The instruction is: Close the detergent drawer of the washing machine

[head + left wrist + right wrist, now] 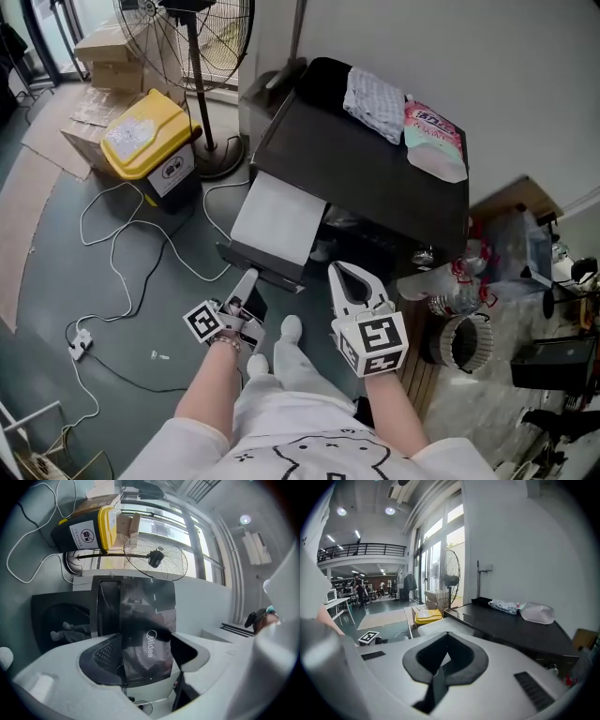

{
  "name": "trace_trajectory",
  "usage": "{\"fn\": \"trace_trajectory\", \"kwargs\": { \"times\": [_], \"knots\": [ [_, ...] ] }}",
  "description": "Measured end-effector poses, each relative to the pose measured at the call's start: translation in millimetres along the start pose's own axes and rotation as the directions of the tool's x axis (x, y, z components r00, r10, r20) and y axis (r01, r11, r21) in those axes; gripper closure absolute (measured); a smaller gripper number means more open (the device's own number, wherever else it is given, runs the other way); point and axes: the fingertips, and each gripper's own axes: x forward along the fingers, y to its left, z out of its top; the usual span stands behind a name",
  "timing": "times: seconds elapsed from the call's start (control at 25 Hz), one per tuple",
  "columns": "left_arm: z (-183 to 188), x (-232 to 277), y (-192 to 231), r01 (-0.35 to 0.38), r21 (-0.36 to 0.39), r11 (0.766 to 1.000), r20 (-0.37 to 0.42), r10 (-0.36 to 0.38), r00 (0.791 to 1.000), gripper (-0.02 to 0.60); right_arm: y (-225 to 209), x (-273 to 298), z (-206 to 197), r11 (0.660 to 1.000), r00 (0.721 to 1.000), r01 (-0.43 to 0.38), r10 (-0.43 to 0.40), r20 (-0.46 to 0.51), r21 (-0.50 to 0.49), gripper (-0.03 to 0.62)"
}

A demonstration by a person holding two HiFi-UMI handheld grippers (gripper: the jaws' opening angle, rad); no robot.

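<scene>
One-gripper job, pinching the pulled-out detergent drawer [277, 221] with left gripper [247, 280] to shove it in, with right gripper [338, 271] closed, empty, idle alongside.

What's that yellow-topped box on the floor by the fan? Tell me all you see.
The bin has a shut yellow lid with a pale sheet on it, over a black body bearing a white label. It looks plastic and stands upright on the grey floor, between flattened cardboard and the fan's base. A white cable lies nearby.
</scene>
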Motion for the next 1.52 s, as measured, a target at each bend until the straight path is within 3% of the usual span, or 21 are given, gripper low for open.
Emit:
{"fn": "trace_trajectory", "kwargs": {
  "times": [0.24,1.52],
  "knots": [
    [3.9,1.2,3.2,0.015,-0.017,1.0,0.042,-0.014,0.999,0.267,-6.3,5.0,-4.9,1.0,1.0,-0.008,0.008,-0.013,-0.005,0.594],
    [11.6,43.3,5.9,0.013,-0.014,1.0,0.045,-0.012,0.999,0.281,-33.7,24.3,11.1,1.0,1.0,-0.003,0.003,0.005,-0.009,0.594]
  ]
}}
